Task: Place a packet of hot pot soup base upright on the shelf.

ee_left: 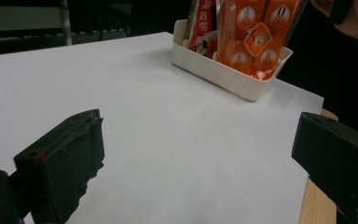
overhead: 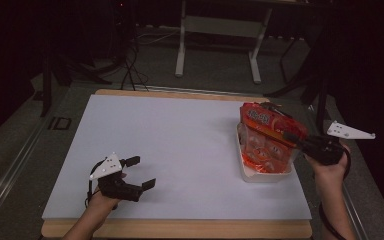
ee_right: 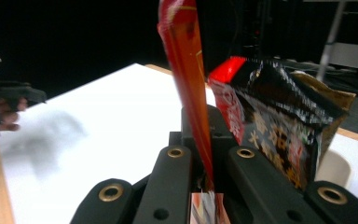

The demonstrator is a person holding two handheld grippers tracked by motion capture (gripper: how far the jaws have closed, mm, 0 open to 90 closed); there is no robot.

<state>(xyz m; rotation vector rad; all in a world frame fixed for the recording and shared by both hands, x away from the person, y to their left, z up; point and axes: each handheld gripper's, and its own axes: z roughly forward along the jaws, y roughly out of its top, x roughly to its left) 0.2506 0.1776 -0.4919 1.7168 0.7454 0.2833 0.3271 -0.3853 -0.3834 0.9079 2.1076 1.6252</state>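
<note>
An orange snack bag (overhead: 267, 137) stands in the white bin (overhead: 260, 175) at the table's right side. My right gripper (overhead: 300, 142) is shut on the bag's edge; in the right gripper view the thin orange edge (ee_right: 191, 88) runs up between the closed jaws. A red and black packet (ee_right: 279, 116) stands just behind it in the bin. My left gripper (overhead: 142, 172) rests low over the table's front left, open, with nothing between its jaws. The left gripper view shows the bin (ee_left: 223, 74) and the orange bag (ee_left: 254, 37) far off.
The white board (overhead: 180, 150) lies on a wooden table (overhead: 180, 230) whose edge shows at the front. A stand with metal legs (overhead: 215, 45) and cables sit on the floor beyond. The room around is dark.
</note>
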